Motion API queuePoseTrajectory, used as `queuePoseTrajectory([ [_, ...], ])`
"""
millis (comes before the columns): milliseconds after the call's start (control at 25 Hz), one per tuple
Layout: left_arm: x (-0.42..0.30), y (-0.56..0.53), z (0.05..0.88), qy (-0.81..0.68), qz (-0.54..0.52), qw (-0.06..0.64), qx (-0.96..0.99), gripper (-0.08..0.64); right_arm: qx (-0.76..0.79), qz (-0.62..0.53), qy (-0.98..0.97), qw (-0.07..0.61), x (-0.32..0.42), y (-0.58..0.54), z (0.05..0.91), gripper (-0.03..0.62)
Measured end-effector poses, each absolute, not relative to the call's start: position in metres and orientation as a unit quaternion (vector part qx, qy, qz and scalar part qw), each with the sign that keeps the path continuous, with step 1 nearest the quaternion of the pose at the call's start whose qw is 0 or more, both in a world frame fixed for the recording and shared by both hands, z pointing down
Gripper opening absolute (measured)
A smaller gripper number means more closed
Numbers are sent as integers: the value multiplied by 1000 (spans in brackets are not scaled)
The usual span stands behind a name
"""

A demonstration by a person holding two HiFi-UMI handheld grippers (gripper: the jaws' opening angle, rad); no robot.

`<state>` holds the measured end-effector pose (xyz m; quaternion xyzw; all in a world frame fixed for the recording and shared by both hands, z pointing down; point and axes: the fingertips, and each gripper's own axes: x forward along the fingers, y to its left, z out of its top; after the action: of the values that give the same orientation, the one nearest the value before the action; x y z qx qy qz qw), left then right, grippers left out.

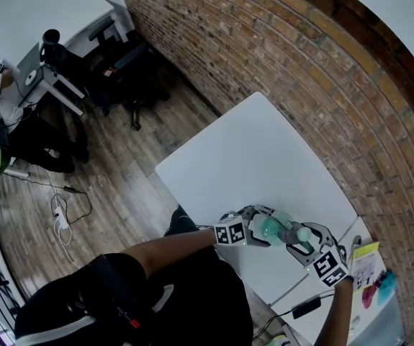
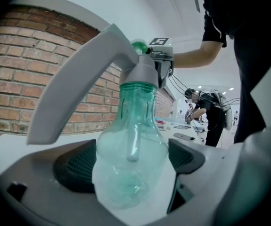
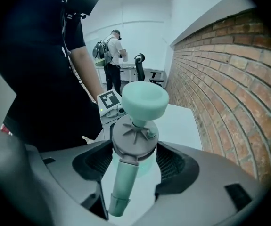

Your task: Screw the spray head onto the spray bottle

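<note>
Clamping spray bottle (image 2: pixel 130 166) and spray head (image 3: pixel 134 136)

Left gripper (image 1: pixel 263 228) and right gripper (image 1: pixel 300 239) tip to tip before the torso, both clamped tight.

The white rectangular table top (image 1: pixel 257 150) is lying bare across its far and middle parts, leaving open room there. The red brick wall (image 1: pixel 315 71) is closing off its right edge. At the near right corner the left gripper (image 1: pixel 261 230) and right gripper (image 1: pixel 298 239) are crowding together, clamping the clear green plastic spray bottle (image 2: pixel 130 159) and its grey spray head (image 3: pixel 134 135). Yellow paper (image 1: pixel 366 256) and a black cable (image 1: pixel 304 308) are cluttering the neighbouring surface.
</note>
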<state>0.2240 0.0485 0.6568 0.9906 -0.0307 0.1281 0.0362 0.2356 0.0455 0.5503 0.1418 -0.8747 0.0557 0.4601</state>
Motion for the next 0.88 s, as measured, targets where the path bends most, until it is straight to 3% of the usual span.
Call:
queuePoseTrajectory([
  [400, 216, 51, 654, -29, 126, 33, 991, 469, 256, 98, -892, 359, 247, 49, 517, 272],
  [880, 186, 54, 635, -48, 95, 54, 993, 469, 494, 120, -855, 102, 269, 57, 478, 272],
])
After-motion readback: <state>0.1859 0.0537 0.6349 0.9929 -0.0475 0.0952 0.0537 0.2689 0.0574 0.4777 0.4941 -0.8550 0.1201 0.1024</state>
